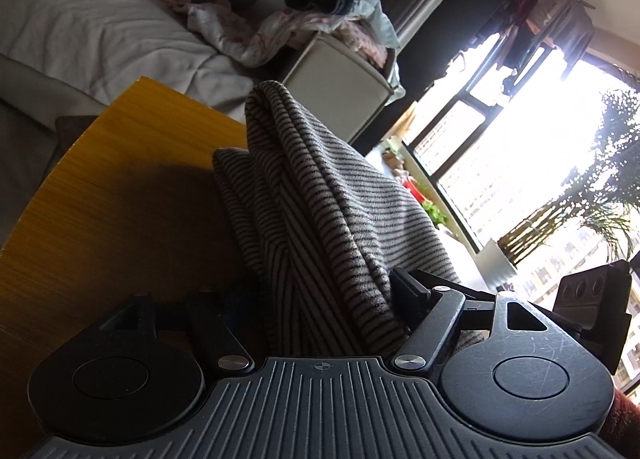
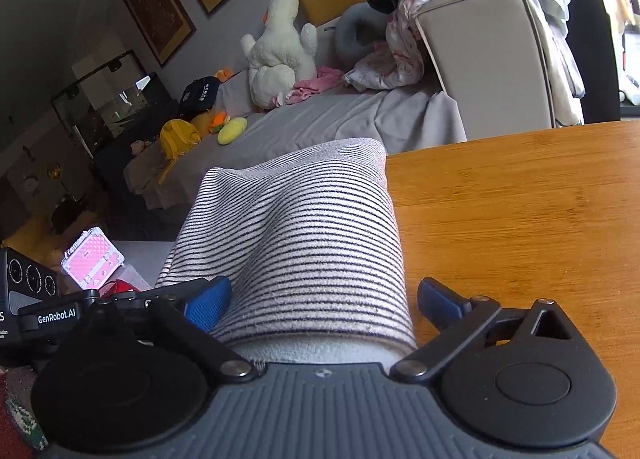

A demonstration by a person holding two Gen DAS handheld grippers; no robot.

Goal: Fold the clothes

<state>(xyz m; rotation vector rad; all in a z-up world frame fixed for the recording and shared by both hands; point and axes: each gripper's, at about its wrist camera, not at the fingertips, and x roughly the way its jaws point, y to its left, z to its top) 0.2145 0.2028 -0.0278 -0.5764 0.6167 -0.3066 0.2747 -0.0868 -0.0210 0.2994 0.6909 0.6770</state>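
A folded black-and-white striped garment lies between the fingers of both grippers, over the wooden table. In the left wrist view it bunches up in thick folds between my left gripper fingers, which close on it. In the right wrist view the striped garment fills the gap between the blue fingertips of my right gripper, which grips its folded edge. The garment's left side hangs past the table edge. The other gripper's body shows at the left.
A beige laundry basket heaped with clothes stands beyond the table. Behind it is a grey sofa with a white plush duck, toys and pink clothes. A bright window with plants lies to the right.
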